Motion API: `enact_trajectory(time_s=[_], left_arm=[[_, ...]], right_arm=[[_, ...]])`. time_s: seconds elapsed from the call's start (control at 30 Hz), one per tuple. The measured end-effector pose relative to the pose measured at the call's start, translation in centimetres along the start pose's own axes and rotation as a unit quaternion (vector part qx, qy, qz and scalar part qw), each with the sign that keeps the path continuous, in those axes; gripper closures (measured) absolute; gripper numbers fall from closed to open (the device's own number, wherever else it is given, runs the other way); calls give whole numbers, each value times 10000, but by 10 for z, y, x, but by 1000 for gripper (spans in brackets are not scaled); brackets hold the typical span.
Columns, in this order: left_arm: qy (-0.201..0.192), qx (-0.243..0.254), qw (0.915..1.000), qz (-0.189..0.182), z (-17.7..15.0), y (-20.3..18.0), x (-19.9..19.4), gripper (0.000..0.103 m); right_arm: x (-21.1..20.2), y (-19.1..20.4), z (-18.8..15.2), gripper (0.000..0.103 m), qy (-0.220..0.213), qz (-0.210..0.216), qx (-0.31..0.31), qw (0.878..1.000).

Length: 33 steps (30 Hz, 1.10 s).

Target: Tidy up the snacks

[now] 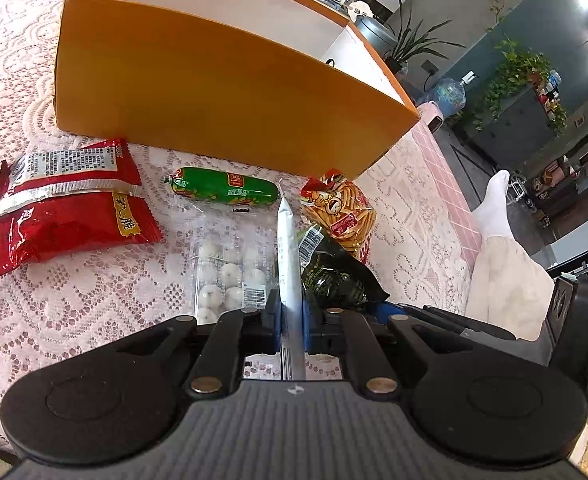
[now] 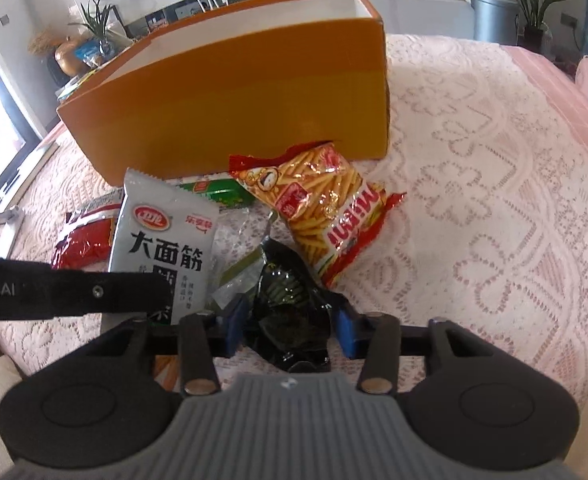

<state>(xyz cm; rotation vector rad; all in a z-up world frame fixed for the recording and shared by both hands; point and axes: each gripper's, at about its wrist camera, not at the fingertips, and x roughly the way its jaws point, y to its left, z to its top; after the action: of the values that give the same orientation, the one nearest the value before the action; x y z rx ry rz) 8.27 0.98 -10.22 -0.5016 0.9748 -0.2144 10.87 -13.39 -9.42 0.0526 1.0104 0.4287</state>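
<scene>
An open orange box (image 1: 214, 92) (image 2: 234, 108) stands at the back of the lace-covered table. My left gripper (image 1: 292, 312) is shut on a grey-white snack packet (image 1: 289, 252), seen edge-on; its printed face shows in the right wrist view (image 2: 162, 240). My right gripper (image 2: 290, 324) is open, its blue pads (image 2: 347, 330) either side of a black-green packet (image 2: 290, 300) (image 1: 333, 276). A yellow noodle-snack bag (image 2: 325, 208) (image 1: 343, 212), a green sausage (image 1: 222, 190), a red bag (image 1: 66, 208) and a clear bag of white balls (image 1: 226, 272) lie in front of the box.
The table's right edge (image 1: 449, 184) drops to the floor, where a person's leg in a white sock (image 1: 493, 208) shows. My left gripper's black body (image 2: 66, 292) reaches in from the left of the right wrist view. Plants and shelves stand behind.
</scene>
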Motion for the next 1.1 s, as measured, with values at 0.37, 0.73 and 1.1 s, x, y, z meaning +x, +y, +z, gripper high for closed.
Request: enact_trajectory(time_s=[0.37, 0.73, 1.1], left_arm=[[-148, -9, 9999, -40, 0, 0, -15, 93], [-599, -38, 9982, -66, 3, -8, -46, 93], [-1083, -58, 9940, -104, 21, -10, -75, 93]], right_arm=[[-16, 15, -11, 69, -245, -195, -486, 9983], [-50, 22, -19, 72, -584, -203, -592, 9963], [-104, 46, 1, 72, -1167, -229, -1023, 9876]])
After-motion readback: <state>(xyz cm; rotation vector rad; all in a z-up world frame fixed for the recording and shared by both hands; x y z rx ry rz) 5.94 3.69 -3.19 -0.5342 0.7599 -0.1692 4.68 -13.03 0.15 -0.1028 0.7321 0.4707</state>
